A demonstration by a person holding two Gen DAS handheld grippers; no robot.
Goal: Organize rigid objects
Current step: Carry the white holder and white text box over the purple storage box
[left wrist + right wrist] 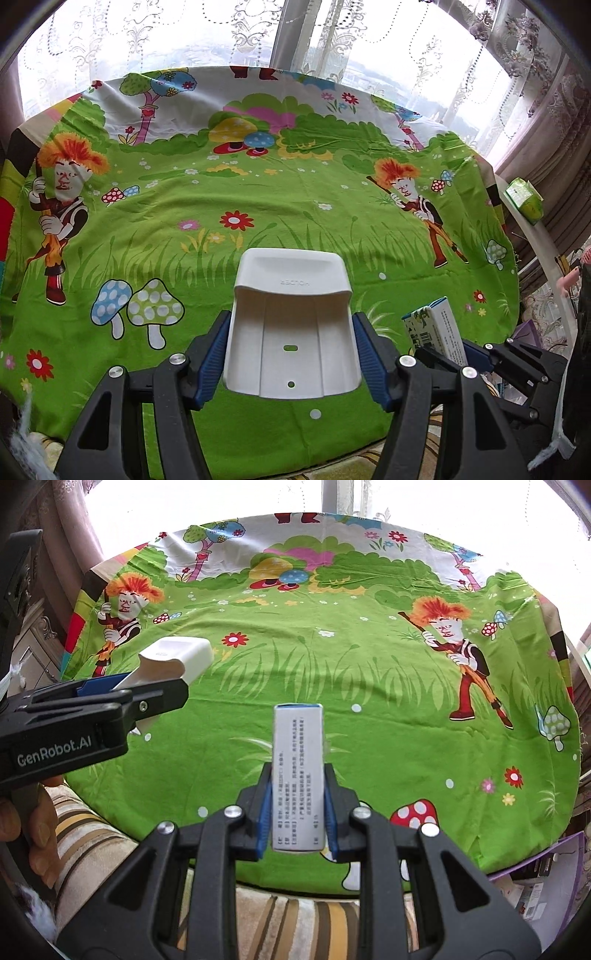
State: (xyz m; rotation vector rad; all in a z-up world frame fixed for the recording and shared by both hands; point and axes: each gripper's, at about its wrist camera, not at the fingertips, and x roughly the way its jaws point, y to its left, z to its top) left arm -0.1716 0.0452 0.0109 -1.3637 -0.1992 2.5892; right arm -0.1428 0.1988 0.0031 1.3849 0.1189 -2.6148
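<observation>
Clamping a white plastic holder [291,325] by its side walls, the left hand-held gripper [291,354] carries it above the cloth-covered counter [258,206], cavity up. At its 3 o'clock, the right hand-held gripper [297,812] pinches a narrow printed carton [298,775] lengthwise, seemingly ready for slotting in.

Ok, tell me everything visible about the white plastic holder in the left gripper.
The white holder is a glossy, rigid-looking plastic tray with a curved raised lip, embossed lettering, a slot and a small round hole in its ribbed base. The left gripper clamps its two sides between blue pads, holding it above the cartoon-print cloth. From the right wrist view it sticks out past the fingers.
</observation>
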